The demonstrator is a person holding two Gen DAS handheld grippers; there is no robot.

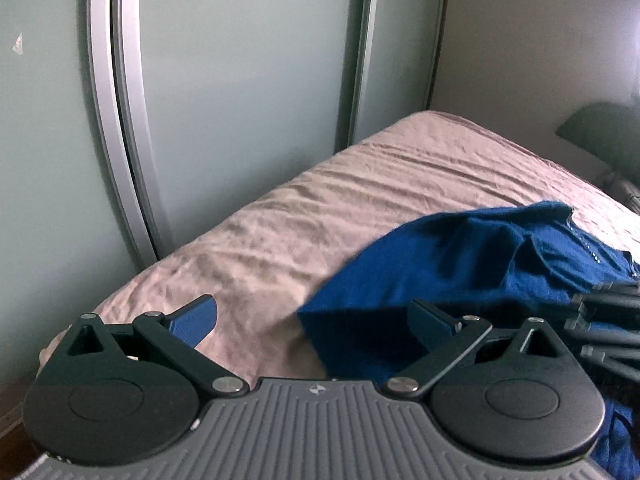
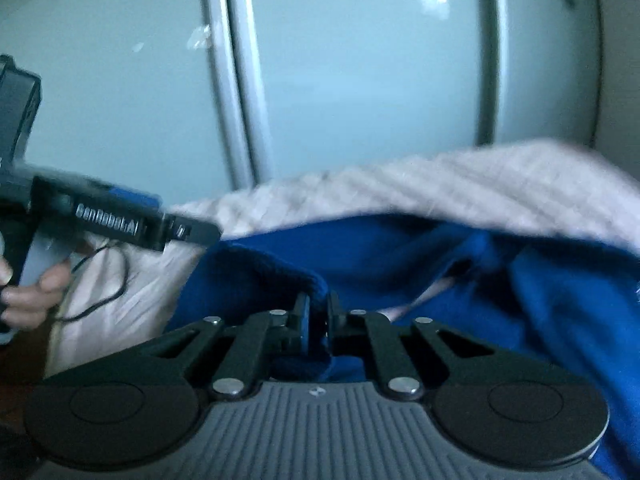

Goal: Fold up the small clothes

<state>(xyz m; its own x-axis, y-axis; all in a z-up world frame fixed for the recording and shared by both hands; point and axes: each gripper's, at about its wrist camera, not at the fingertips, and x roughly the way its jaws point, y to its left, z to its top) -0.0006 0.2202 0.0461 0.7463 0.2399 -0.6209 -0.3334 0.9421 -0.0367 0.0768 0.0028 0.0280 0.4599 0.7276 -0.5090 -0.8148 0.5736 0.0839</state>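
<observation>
A dark blue knit garment [image 1: 460,264] lies crumpled on the bed's pinkish sheet [image 1: 320,200]. In the left wrist view my left gripper [image 1: 314,320] stands wide open just above the garment's near corner. Its left fingertip [image 1: 196,318] is over bare sheet and its right one [image 1: 432,320] is over the cloth. In the right wrist view my right gripper [image 2: 318,308] is shut on a ribbed edge of the blue garment [image 2: 400,260], which bunches up between the pads. The left gripper [image 2: 204,234] shows from the side at the left, held by a hand [image 2: 32,292].
Frosted sliding wardrobe doors [image 1: 240,100] with grey metal frames stand close behind the bed's far edge. A dark pillow [image 1: 600,136] sits at the back right by the wall. A thin black cable [image 2: 104,280] trails over the sheet below the left gripper.
</observation>
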